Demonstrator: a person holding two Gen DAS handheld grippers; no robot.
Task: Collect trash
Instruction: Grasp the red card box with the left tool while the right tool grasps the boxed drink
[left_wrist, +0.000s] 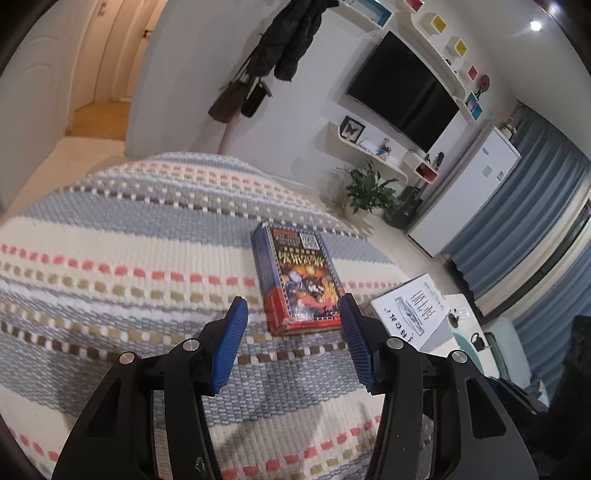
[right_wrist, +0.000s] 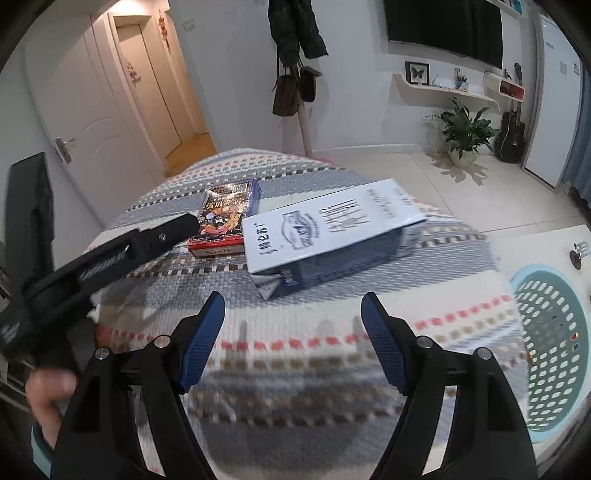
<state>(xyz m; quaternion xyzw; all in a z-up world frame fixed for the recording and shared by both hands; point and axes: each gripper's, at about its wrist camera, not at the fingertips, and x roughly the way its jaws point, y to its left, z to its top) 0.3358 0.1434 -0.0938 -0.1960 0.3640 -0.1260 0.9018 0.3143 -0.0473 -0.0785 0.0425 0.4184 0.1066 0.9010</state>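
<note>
A red and blue snack box (left_wrist: 299, 280) lies flat on the striped woven cloth (left_wrist: 129, 258). My left gripper (left_wrist: 293, 306) is open, its blue pads just short of the box's near end. A white and blue carton (right_wrist: 332, 229) lies on its side on the cloth; it also shows in the left wrist view (left_wrist: 410, 310). My right gripper (right_wrist: 293, 299) is open and empty, a little in front of the carton. The snack box (right_wrist: 225, 218) shows beyond the left gripper's black body (right_wrist: 110, 258). A teal perforated basket (right_wrist: 554, 350) stands at the right.
A coat rack with a dark jacket and bags (right_wrist: 295, 55) stands behind the table. A potted plant (right_wrist: 461, 133), a guitar (right_wrist: 511, 136) and a wall TV (right_wrist: 443, 26) are at the far right. A white door (right_wrist: 85, 110) is at the left.
</note>
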